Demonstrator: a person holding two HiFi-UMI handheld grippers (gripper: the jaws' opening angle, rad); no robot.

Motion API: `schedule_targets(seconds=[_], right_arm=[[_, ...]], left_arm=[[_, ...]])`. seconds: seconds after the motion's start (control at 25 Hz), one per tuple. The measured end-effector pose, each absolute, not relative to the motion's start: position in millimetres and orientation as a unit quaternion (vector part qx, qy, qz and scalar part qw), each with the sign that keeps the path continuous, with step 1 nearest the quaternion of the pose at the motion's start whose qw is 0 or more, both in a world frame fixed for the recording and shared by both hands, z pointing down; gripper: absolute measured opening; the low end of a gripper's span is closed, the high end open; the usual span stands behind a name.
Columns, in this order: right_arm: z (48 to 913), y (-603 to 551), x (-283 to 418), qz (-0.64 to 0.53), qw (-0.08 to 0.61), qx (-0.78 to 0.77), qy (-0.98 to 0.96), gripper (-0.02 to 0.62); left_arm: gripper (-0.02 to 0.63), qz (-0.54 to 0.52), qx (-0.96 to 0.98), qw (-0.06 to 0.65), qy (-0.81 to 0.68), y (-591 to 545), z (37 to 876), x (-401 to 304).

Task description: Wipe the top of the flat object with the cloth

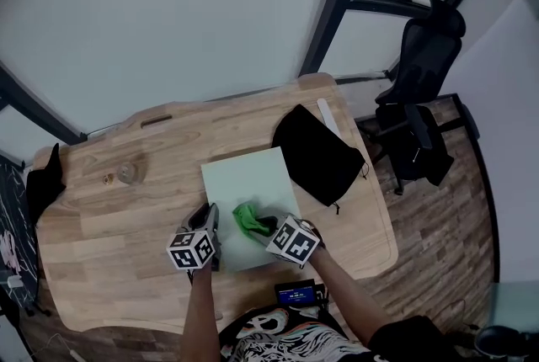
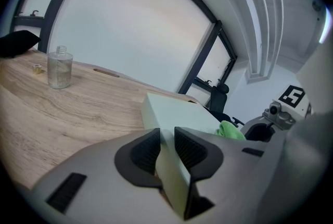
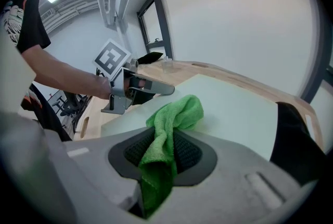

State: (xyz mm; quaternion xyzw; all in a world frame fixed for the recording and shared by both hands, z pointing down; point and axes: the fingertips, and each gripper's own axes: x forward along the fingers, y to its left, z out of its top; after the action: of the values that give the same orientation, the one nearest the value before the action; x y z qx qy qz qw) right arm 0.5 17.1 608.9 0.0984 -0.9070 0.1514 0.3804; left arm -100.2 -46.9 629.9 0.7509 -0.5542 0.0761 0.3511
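Wooden table (image 1: pixel 109 226), pale green board (image 1: pixel 248 175), black pouch (image 1: pixel 318 154), glass bottle (image 1: pixel 126 173)

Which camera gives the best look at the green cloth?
The right gripper view: the green cloth looms large, pinched between the jaws. The head view shows a small bunch; the left gripper view only a corner.

no words or numbers legible
only black-and-white square markers on the cubes of the left gripper (image 1: pixel 207 219) and right gripper (image 1: pixel 266 227); small black device (image 1: pixel 295 295) shows blue figures too small to read.
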Motion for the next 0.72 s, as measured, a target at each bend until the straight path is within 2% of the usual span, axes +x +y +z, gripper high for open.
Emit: schedule_targets(seconds=[0.4, 0.72], right_arm=[[605.4, -48.1, -15.5, 0.101, 0.364, 0.177, -0.909, 0.089], [600.6, -110.4, -4.3, 0.098, 0.342, 0.328, -0.875, 0.089]], left_arm=[[0.086, 0.076, 0.753, 0.362, -0.545, -46.4, 627.5, -98.7], [0.086, 0.060, 0.753, 0.376, -0.537, -48.5, 626.6, -94.9]])
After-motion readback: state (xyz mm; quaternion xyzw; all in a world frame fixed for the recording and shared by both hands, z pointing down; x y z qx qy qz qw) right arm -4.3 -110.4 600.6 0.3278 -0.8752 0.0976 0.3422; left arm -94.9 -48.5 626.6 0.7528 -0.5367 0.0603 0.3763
